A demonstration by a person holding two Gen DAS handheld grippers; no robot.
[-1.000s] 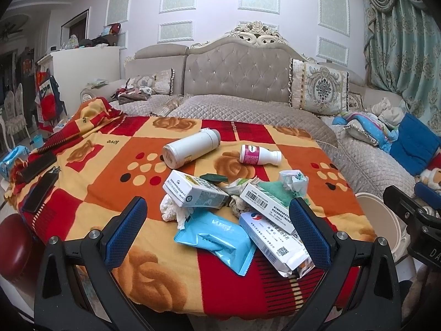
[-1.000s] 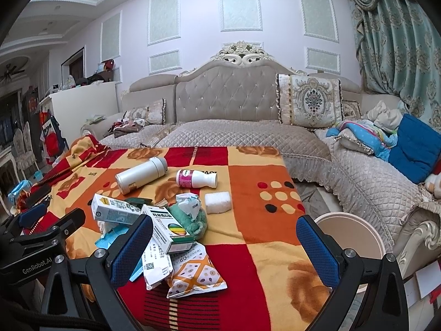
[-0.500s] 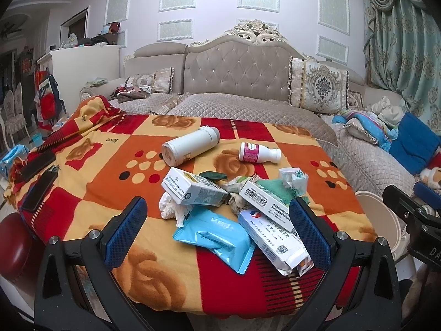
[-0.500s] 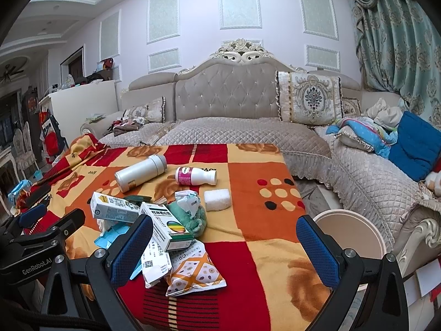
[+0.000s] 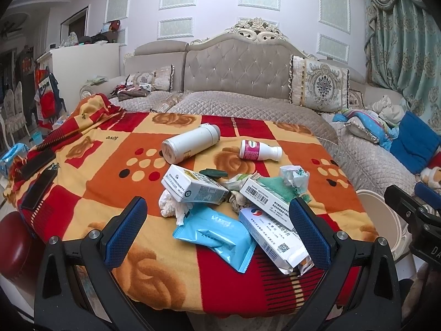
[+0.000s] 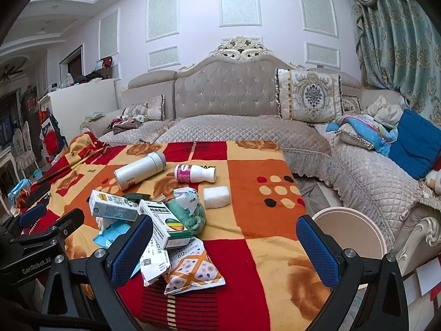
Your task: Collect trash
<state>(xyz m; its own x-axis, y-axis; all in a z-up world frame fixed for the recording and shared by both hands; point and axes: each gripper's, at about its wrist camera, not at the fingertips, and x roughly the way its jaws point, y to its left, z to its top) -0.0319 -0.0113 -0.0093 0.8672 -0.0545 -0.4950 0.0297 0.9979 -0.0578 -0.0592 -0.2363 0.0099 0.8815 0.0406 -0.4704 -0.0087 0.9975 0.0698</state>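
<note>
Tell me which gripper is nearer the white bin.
Right. The right gripper hangs beside the bin, its finger at the rim; the left gripper faces the trash pile, farther left.

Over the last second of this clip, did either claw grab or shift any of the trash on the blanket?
No. Both views creep very slightly, so the left claw and right claw have eased a touch, both open and empty. The white bottle, pink-label bottle, blue wrapper, boxes and white bin lie exactly as before.
</note>
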